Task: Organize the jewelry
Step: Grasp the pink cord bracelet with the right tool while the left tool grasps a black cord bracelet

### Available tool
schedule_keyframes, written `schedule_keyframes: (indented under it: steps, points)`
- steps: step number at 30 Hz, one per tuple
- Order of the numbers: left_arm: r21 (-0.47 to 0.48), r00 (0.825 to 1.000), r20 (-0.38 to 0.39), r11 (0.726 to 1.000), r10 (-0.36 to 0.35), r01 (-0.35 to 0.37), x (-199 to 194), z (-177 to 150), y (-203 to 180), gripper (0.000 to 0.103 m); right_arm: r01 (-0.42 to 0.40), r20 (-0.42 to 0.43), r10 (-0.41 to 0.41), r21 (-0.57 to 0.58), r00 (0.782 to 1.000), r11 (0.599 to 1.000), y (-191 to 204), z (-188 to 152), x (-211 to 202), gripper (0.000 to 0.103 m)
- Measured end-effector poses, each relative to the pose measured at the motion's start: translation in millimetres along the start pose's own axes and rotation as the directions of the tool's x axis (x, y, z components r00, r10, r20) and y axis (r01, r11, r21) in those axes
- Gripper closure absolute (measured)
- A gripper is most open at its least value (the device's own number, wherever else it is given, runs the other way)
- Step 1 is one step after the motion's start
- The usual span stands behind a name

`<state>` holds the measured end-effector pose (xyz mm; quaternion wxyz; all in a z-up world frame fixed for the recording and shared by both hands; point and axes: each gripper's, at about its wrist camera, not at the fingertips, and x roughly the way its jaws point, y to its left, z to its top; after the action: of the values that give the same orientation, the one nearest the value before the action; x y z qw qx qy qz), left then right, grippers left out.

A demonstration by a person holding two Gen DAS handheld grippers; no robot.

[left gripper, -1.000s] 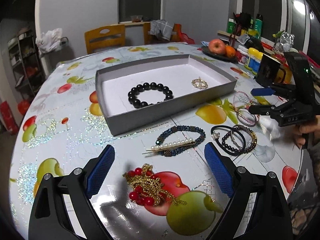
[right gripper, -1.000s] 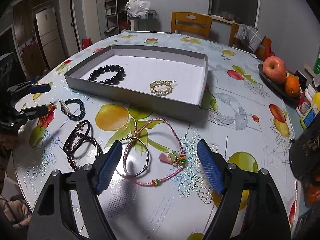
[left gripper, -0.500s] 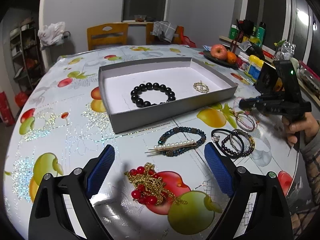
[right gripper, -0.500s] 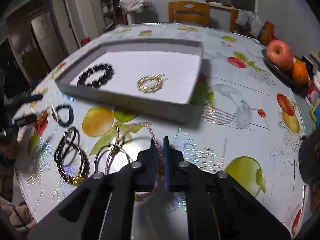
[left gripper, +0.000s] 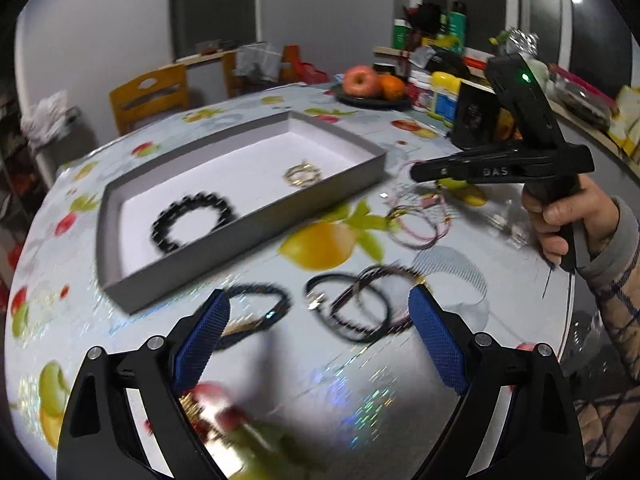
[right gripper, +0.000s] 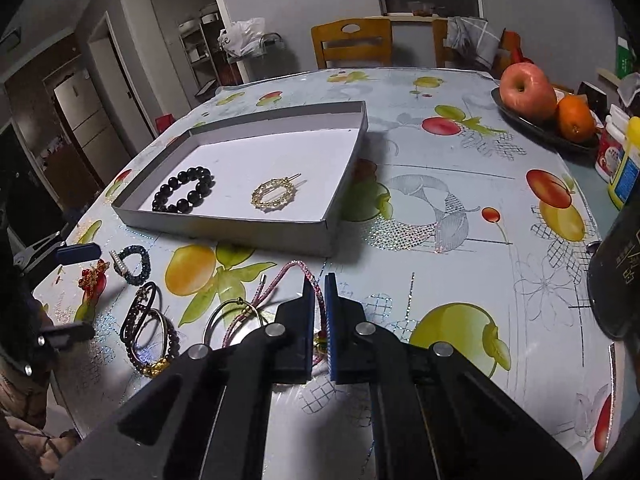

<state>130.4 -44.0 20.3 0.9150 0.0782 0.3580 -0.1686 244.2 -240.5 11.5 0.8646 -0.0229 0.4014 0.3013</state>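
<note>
My right gripper is shut on the pink cord bracelet, whose loop lies on the table beside a thin metal bangle. The left wrist view shows that gripper low over the same cord. My left gripper is open above the dark bracelets, nothing between its pads. The grey shallow box holds a black bead bracelet and a gold round clip. A blue bead bracelet with a pearl clip and a red-and-gold chain lie near the left.
A dark plate with an apple and an orange stands at the back right, next to bottles. A black object sits at the right edge. Wooden chairs stand behind the fruit-print table.
My right gripper closed on the pink cord bracelet. My left gripper swung right, from over the red chain and blue bracelet to over the dark bracelets, and rolled; its view is blurred.
</note>
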Motion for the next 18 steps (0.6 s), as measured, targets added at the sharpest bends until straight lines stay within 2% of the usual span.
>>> schedule_keyframes:
  steps: [2,7,10,14,18]
  points:
    - [0.008,1.0,-0.028,1.0,-0.003,0.003,8,4,-8,0.015,-0.001,0.004,0.001,-0.003,1.0,1.0,1,-1,-2,0.098]
    - [-0.018,0.996,-0.077,0.999,-0.034,0.033,21,3,-12,0.041,-0.015,0.017,0.015,0.005,1.0,1.0,0,-3,-5,0.098]
    - [-0.033,0.997,-0.065,0.999,-0.046,0.044,19,2,-12,0.047,-0.02,0.015,0.02,0.011,1.0,1.0,0,-2,-5,0.098]
    - [-0.005,0.998,-0.055,0.999,-0.039,0.039,17,4,-22,0.054,-0.024,0.011,0.024,0.005,1.0,1.0,0,-2,-4,0.098]
    - [0.018,0.995,-0.085,0.999,-0.045,0.046,23,4,-30,0.074,-0.019,0.012,0.019,-0.002,1.0,1.0,2,-2,-4,0.098]
